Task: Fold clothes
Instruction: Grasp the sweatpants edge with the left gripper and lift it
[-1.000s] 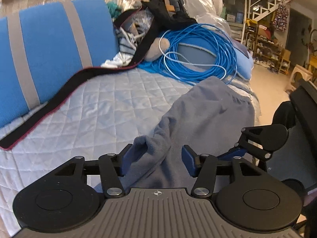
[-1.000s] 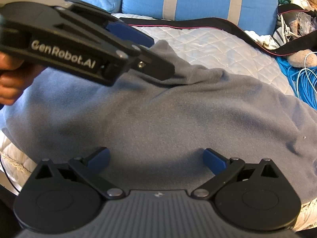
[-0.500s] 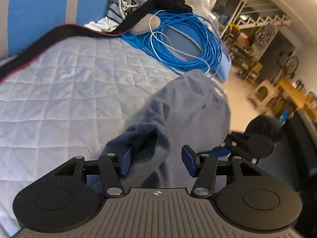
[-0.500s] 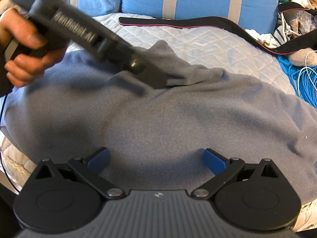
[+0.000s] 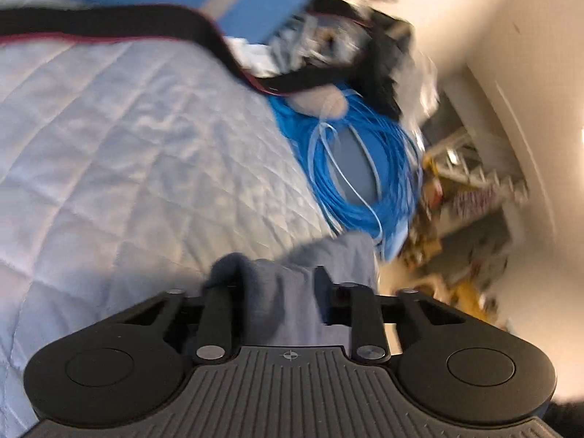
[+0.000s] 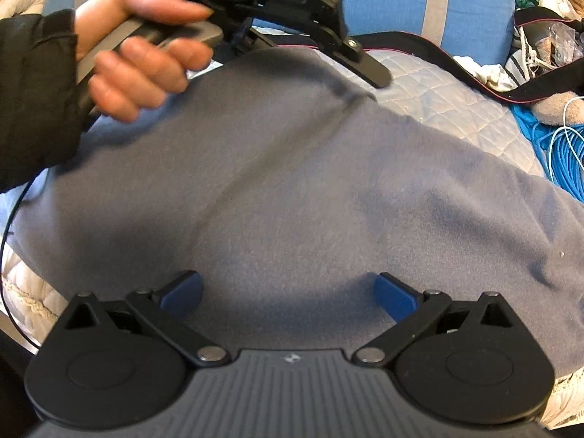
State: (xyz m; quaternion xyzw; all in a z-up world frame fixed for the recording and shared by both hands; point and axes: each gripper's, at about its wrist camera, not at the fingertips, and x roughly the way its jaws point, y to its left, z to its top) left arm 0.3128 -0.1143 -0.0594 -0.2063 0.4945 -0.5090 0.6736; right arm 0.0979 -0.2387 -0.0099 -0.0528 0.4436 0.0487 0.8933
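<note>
One grey fleece garment (image 6: 310, 189) lies spread across the quilted bed (image 5: 109, 153). My left gripper (image 5: 281, 292) is closing on a bunched edge of it; my right gripper (image 6: 288, 292) hovers wide above it. Blue cable (image 5: 365, 168) coils just beyond, by a black strap (image 5: 146, 25).

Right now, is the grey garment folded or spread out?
Mostly spread: the grey garment lies flat across the quilted bed, only its far edge lifted between the left gripper's closing fingers.

The grey fleece garment (image 6: 310, 189) lies spread across the quilted bed, soft and matte (a faint seam runs diagonally over it). Its far edge is bunched into a raised fold (image 5: 281, 292), lifted off the quilt.
</note>
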